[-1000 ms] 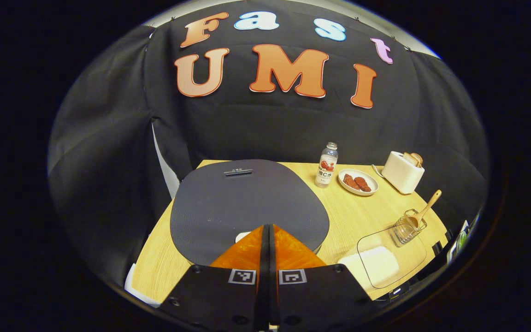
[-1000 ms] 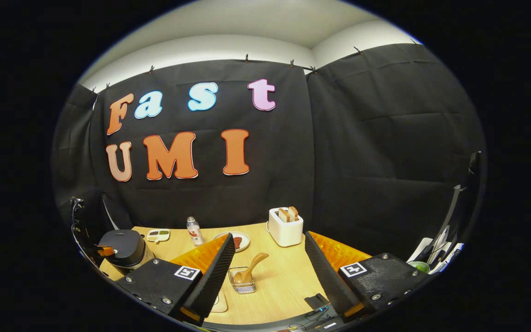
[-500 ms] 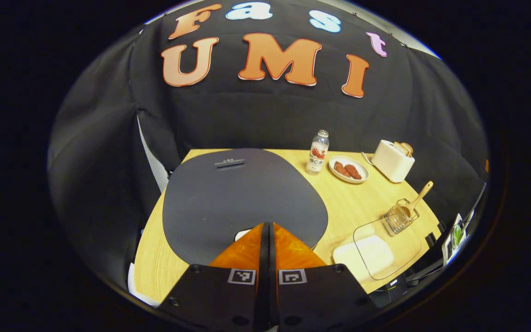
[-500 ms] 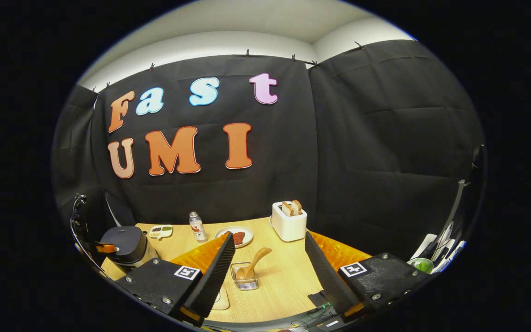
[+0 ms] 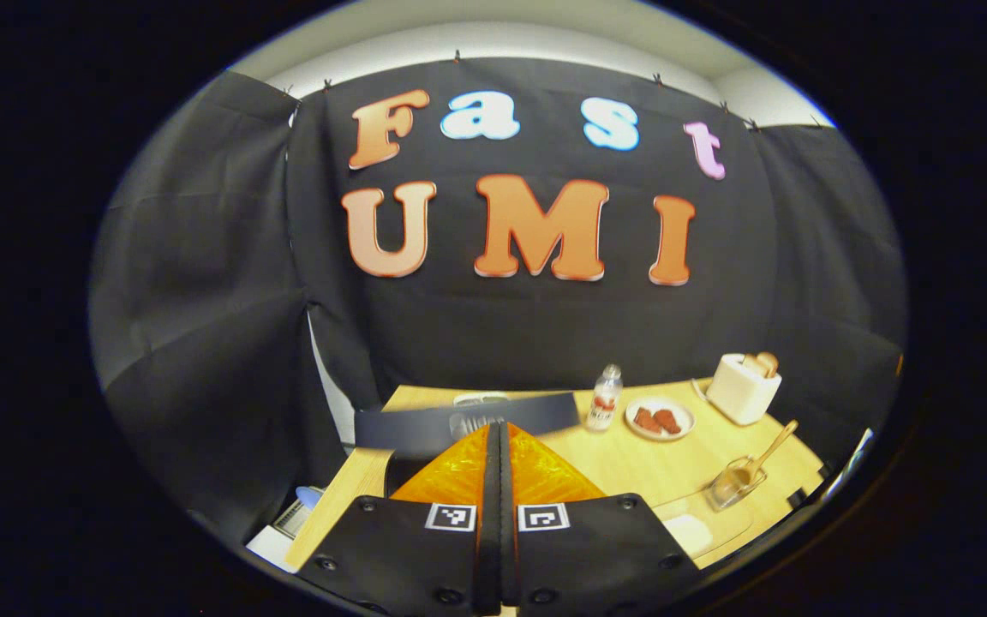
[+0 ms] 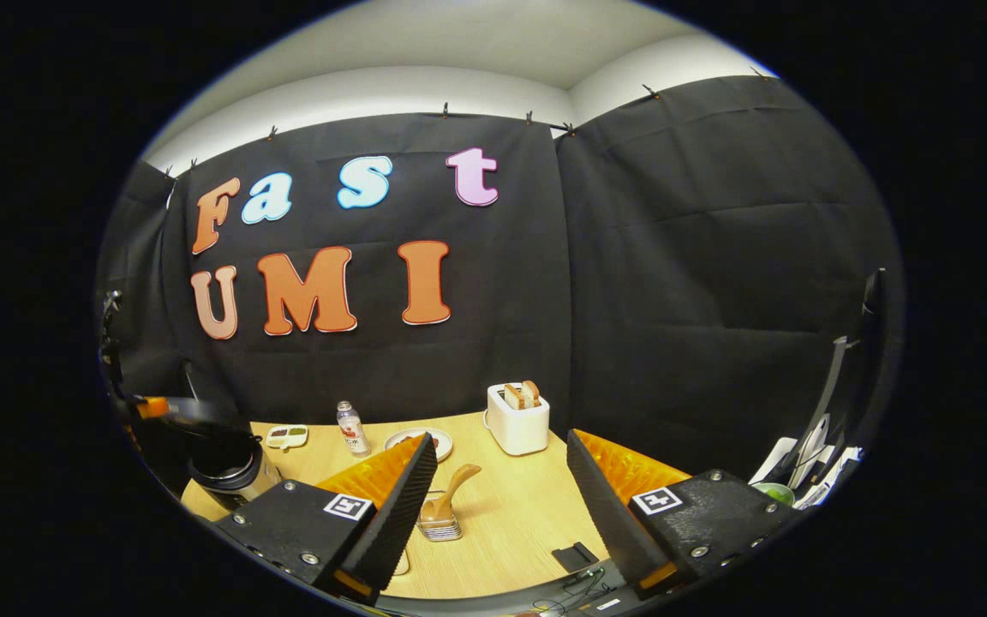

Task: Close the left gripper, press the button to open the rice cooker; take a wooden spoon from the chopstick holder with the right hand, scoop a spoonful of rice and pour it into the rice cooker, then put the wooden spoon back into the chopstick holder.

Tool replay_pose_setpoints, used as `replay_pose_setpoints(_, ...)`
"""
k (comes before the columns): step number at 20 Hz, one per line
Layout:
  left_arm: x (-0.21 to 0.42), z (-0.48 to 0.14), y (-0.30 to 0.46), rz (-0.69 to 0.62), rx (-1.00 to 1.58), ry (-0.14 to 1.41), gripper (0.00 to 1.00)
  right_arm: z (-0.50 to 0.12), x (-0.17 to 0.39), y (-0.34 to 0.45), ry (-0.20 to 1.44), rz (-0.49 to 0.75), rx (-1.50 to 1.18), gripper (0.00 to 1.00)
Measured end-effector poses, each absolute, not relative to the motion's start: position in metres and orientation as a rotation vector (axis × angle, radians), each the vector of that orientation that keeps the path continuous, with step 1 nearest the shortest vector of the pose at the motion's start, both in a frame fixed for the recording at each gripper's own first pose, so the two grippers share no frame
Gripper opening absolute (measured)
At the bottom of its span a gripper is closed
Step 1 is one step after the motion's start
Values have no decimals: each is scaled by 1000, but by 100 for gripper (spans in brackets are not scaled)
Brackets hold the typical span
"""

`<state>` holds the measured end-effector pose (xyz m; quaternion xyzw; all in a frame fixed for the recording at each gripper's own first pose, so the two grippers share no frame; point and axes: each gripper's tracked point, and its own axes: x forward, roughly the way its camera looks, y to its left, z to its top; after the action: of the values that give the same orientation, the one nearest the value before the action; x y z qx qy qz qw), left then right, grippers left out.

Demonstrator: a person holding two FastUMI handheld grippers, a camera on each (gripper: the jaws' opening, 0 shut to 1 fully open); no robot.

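In the left gripper view, the left gripper [image 5: 498, 437] had its two fingers pressed flat together, holding nothing, with the rice cooker [image 5: 468, 424] directly beyond their tips. Here the cooker's lid [image 5: 425, 427] showed as a dark band seen nearly edge-on, blurred, so how far it stood up could not be judged. The right gripper view gave the cooker [image 6: 224, 463] from the side, far to the left of the right gripper [image 6: 498, 480]: its lid [image 6: 194, 413] was raised clear of the pot.

The right gripper's fingers were spread wide and empty, aimed level over the table [image 6: 511, 514]. The chopstick holder [image 6: 438, 523] sat just inside its left finger, on the table below. The wooden spoon [image 6: 451, 493] stood bowl-down in the holder, its handle slanting up and to the right, towards the toaster [image 6: 515, 420]. In the left gripper view the spoon [image 5: 763, 454] lay well to the right of the closed fingers, with the same up-and-right slant, and a clear container of rice [image 5: 690, 527] sat just nearer than the holder [image 5: 729, 488].
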<state>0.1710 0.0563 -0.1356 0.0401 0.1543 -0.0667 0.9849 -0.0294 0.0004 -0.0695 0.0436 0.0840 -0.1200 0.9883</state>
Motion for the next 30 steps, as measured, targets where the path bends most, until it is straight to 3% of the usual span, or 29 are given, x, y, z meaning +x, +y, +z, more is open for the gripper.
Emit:
replay_pose_setpoints(6, 140, -78, 71, -105, 52, 223, 2, -87, -27, 6, 192, -222, 147, 95)
replay_pose_setpoints(13, 109, -44, 115, 0, 80, 150, 6, -113, -4, 12, 220, -194, 195, 95)
replay_pose_setpoints(16, 97, -42, 121, 10, 69, 159, 30, -129, 16, 17, 229, -176, 225, 95)
replay_pose_setpoints(19, 91, -33, 133, 36, 61, 143, 27, -161, 38, 27, 277, -145, 260, 94)
replay_pose_setpoints(22, 83, -28, 145, 79, 78, 126, 82, -196, 64, 34, 329, -120, 283, 95)
replay_pose_setpoints(23, 80, -25, 150, 100, 85, 115, 78, -208, 73, 35, 349, -116, 294, 95)
replay_pose_setpoints(27, 73, -18, 166, 166, 111, 91, 100, -258, 108, 38, 425, -127, 363, 95)
replay_pose_setpoints(30, 68, -13, 180, 233, 145, 74, 96, -289, 133, 45, 471, -122, 443, 94)
